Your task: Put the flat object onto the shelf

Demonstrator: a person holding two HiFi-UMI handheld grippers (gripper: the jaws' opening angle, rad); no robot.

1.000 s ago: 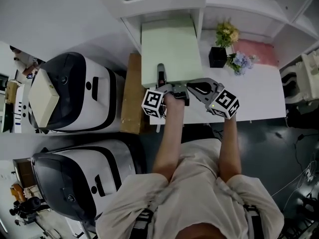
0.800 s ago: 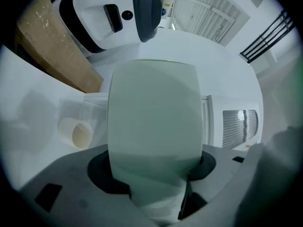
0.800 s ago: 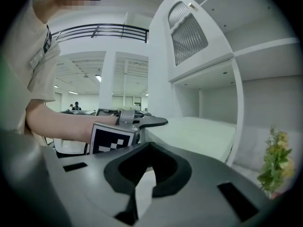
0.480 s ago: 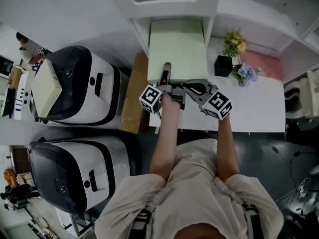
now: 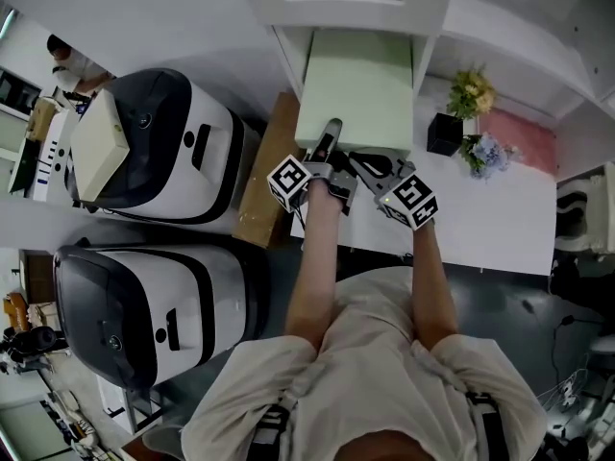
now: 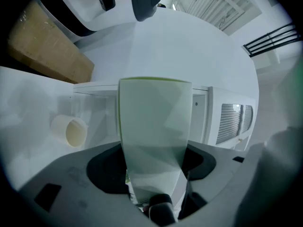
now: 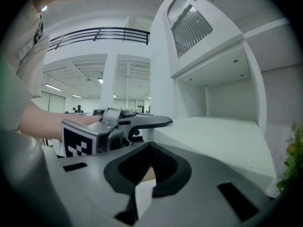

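While the cardboard slab (image 5: 261, 176) lay off at centre left, the left gripper (image 5: 325, 147) was clamped on the near edge of the pale green board (image 5: 356, 84). It held the board flat and lengthways, presumably so it could slide straight in. The board's far end sat at the mouth of the shelf (image 5: 288, 51), upper centre, between the white side walls. Just right of the left gripper, the right gripper (image 5: 365, 165) had its jaws together on nothing, tucked close by the board's near edge, probably a spare steadying hand. Flowers (image 5: 469, 92) stood at upper right, well out of the path.
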